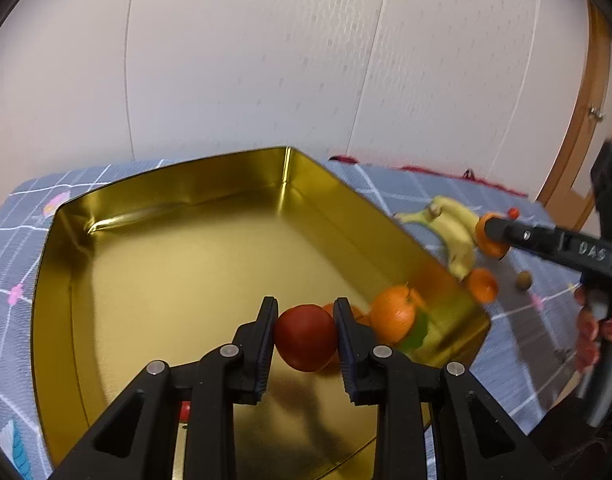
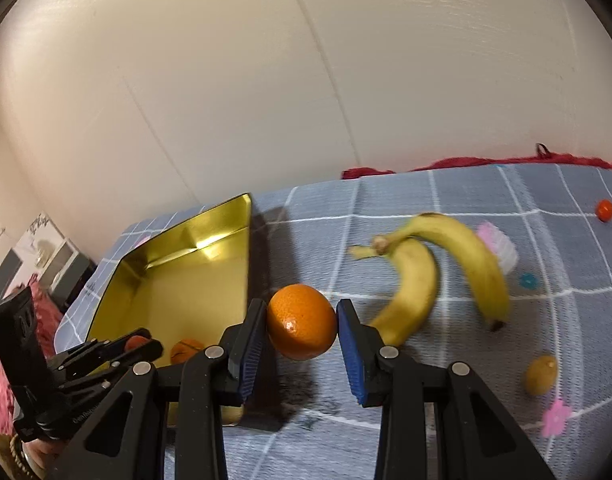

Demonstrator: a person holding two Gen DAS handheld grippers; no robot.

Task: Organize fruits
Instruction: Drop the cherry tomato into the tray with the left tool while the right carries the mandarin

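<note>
A gold tin [image 1: 105, 200] lies open on a grey checked cloth. My left gripper [image 1: 306, 332] hangs over the tin's near end, shut on a red round fruit [image 1: 306, 338]. Just beyond it an orange [image 1: 394, 312] rests in the tin's right corner, with something green [image 1: 416, 332] beside it. My right gripper [image 2: 301, 328] is shut on another orange [image 2: 301, 322], held above the cloth just right of the tin [image 2: 209, 236]. From the left wrist view, that right gripper [image 1: 490, 236] hovers in front of two bananas [image 1: 454, 228]. The left gripper [image 2: 141, 346] shows low inside the tin.
Two joined bananas [image 2: 418, 280] lie on the cloth right of the tin. A small yellow-brown fruit [image 2: 541, 374] and a tiny red ball [image 2: 604, 210] sit farther right. A blurred orange shape [image 1: 482, 284] shows outside the tin's rim. A hand [image 1: 590, 332] grips the right handle. A wall stands behind.
</note>
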